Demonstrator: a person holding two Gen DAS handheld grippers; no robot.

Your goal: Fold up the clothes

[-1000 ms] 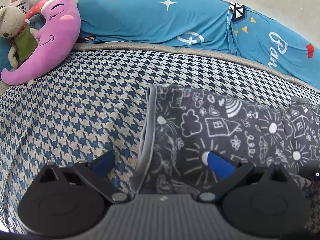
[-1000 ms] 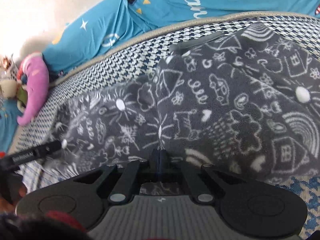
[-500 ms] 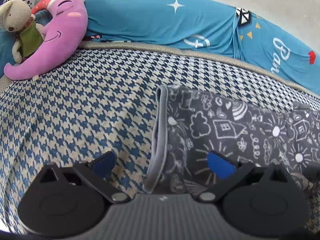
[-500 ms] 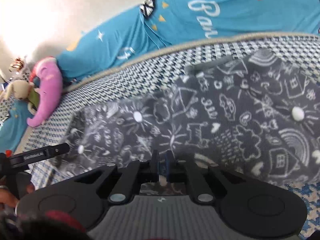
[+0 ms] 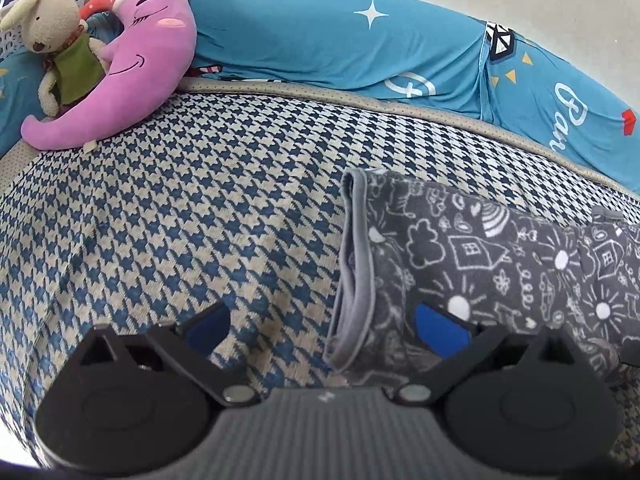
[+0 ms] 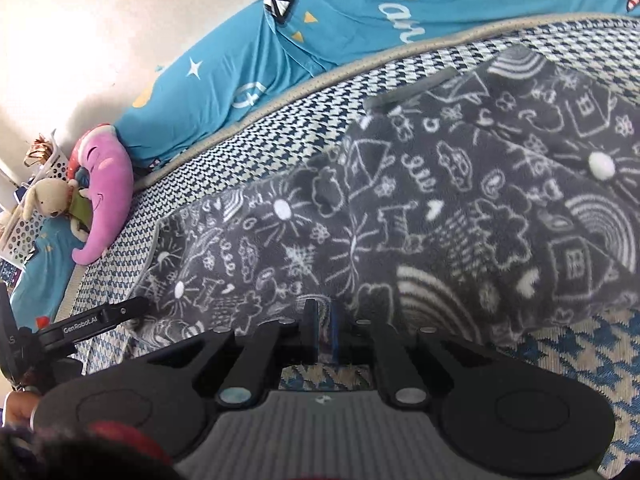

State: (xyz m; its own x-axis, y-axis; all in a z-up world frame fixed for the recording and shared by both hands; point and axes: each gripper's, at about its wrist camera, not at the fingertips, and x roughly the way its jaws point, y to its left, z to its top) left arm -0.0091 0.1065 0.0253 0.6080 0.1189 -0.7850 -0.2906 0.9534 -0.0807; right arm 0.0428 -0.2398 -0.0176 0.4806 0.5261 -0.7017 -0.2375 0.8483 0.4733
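A grey fleece garment (image 5: 500, 264) with white doodles lies flat on the blue-and-cream houndstooth bed cover (image 5: 180, 220). Its grey-hemmed cuff (image 5: 352, 300) points toward me. My left gripper (image 5: 324, 326) is open and straddles that cuff, the right blue pad over the fabric and the left pad over the cover. In the right wrist view the garment (image 6: 460, 200) fills the middle. My right gripper (image 6: 322, 332) is shut on its near edge, which is bunched at the fingertips. One left gripper finger (image 6: 104, 314) shows at the sleeve end.
A pink moon plush (image 5: 132, 72) and a beige bunny toy (image 5: 56, 40) lie at the far left corner. Blue printed bedding (image 5: 320, 48) runs along the wall. A white basket (image 6: 20, 224) stands beyond the toys. A person's hand (image 6: 16, 408) holds the left gripper.
The left gripper has drifted leftward and slightly up, so the cuff now sits further right between its open fingers. The right gripper stays shut at the garment's edge, with its view tilted a little.
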